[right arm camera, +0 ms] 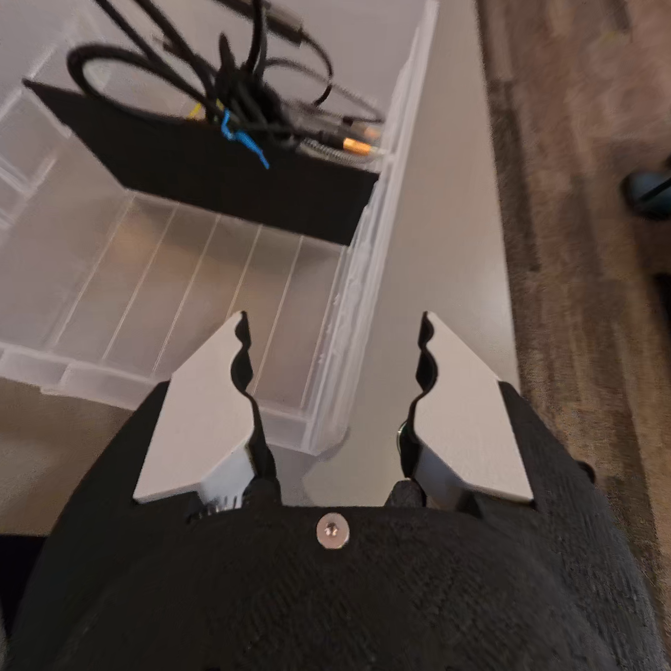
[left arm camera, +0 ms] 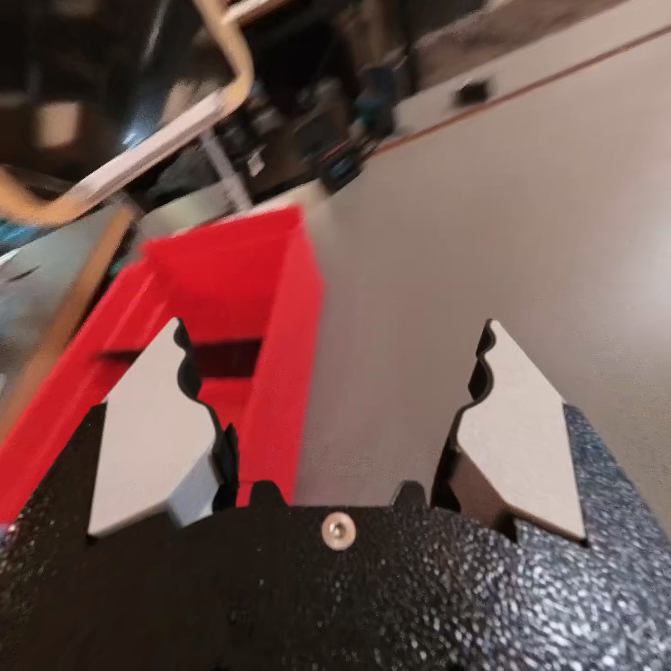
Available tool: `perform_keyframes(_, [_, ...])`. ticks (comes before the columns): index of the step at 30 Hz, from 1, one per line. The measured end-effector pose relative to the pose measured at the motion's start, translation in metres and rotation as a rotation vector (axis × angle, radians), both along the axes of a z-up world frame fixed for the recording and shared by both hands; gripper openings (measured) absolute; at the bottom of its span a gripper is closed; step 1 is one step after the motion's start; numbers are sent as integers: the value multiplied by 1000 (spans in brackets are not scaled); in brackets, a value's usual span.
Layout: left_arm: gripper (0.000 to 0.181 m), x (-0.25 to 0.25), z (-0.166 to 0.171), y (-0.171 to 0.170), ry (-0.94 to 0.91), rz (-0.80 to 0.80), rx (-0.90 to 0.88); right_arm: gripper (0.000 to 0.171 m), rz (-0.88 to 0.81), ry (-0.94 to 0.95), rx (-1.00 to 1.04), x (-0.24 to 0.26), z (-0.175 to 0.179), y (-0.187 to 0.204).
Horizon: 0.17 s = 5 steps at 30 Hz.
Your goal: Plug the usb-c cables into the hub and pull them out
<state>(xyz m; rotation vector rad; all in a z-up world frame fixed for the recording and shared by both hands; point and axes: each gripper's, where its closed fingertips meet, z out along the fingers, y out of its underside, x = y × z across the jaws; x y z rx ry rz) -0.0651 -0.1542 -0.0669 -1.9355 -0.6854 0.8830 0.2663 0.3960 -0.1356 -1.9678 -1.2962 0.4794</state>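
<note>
In the right wrist view a tangle of black cables [right arm camera: 239,90] with copper-coloured plugs [right arm camera: 357,147] and a blue tie [right arm camera: 241,139] lies in the far part of a clear plastic bin [right arm camera: 348,326], behind a black divider [right arm camera: 218,174]. My right gripper [right arm camera: 334,319] is open and empty above the bin's near right corner. In the left wrist view my left gripper [left arm camera: 334,325] is open and empty, over the right wall of a red bin [left arm camera: 290,326] with a dark divider [left arm camera: 225,359]. No hub is clearly visible. Both views are blurred.
The bins stand on a light grey table [left arm camera: 490,236]. The table's right edge [right arm camera: 497,218] drops to a wood-patterned floor [right arm camera: 581,290] with a dark blue object [right arm camera: 646,192]. Blurred furniture and dark equipment [left arm camera: 290,127] lie beyond the table's far edge.
</note>
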Motion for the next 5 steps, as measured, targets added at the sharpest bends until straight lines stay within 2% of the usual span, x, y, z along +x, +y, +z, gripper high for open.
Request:
perform_keyframes(2, [141, -11, -13, -50, -53, 170, -127, 73, 33, -30, -12, -3, -8, -4])
perform_keyframes(3, [135, -14, -21, -70, -94, 224, -162, 67, 43, -24, -16, -6, -8, -6])
perform_keyframes(5, [117, -14, -38, -97, -199, 273, -197, 45, 36, -14, -8, -9, -6, -4])
